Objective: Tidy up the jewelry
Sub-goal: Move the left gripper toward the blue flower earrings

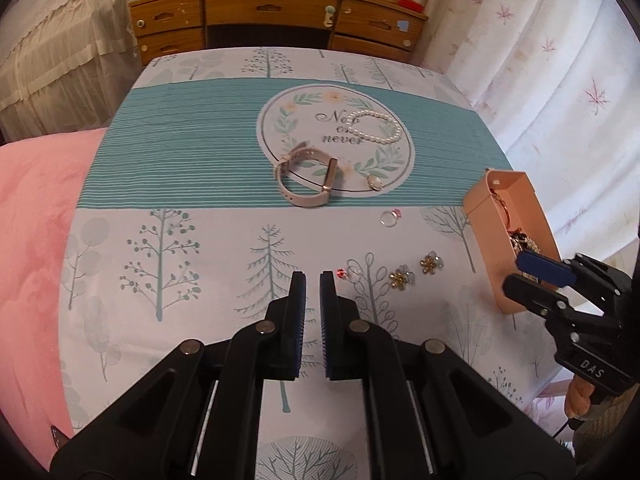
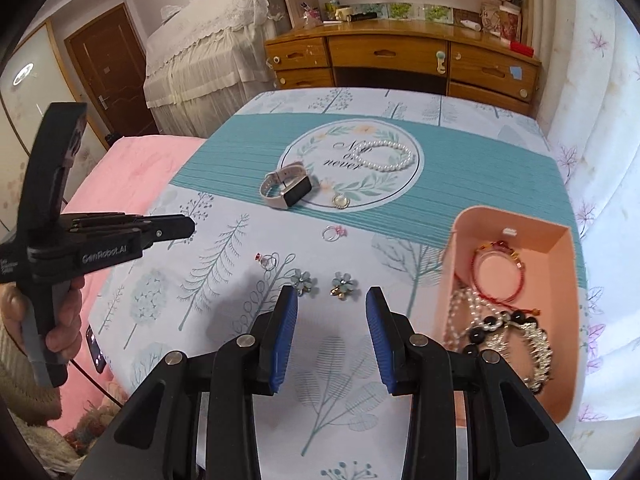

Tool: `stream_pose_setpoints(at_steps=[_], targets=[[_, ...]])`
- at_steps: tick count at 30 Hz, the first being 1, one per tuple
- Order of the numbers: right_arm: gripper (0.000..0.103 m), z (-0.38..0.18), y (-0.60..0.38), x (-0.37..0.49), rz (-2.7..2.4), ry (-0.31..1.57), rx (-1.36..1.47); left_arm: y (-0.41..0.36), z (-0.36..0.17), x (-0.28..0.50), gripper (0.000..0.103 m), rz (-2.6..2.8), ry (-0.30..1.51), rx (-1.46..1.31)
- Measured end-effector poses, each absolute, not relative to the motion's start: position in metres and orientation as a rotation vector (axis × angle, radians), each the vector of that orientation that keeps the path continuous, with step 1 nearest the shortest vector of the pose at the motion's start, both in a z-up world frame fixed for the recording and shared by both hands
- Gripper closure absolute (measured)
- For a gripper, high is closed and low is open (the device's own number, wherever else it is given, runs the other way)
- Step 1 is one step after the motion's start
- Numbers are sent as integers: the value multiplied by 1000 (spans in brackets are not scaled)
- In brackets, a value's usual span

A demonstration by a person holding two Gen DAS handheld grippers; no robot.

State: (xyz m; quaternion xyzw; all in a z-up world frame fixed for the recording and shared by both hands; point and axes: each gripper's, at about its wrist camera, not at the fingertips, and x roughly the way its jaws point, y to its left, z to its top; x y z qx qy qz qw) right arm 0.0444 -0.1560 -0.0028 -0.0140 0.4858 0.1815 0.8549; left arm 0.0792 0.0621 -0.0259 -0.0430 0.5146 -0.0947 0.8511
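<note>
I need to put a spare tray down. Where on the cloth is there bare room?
Free: the teal stripes left of the watch, and the tree-print cloth left of the small ring. Crowded: the round emblem with the pearl bracelet, the flower earrings and the pink box on the right.
</note>
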Motion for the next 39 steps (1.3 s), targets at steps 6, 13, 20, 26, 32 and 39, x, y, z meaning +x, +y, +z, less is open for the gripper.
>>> stream_pose_setpoints(at_steps=[6,13,20,26,32,39], targets=[[67,-28,-152,50,357,1068,-8,36,-41,77,98,-324,1093,-55],[67,-58,-153,60,316,1107,18,-6,-65,81,98,-470,1124,-7],[67,-77,-150,66,302,1116,12,-20,-81,98,98,-538,1167,-11],[67,-79,-147,68,308,1108,5,-21,-88,106,98,-550,1196,-3],[67,-81,-147,70,313,1109,12,-21,-90,109,98,-552,1209,19],[67,-79,-148,70,315,1101,20,-19,-89,111,86,-535,1203,43]])
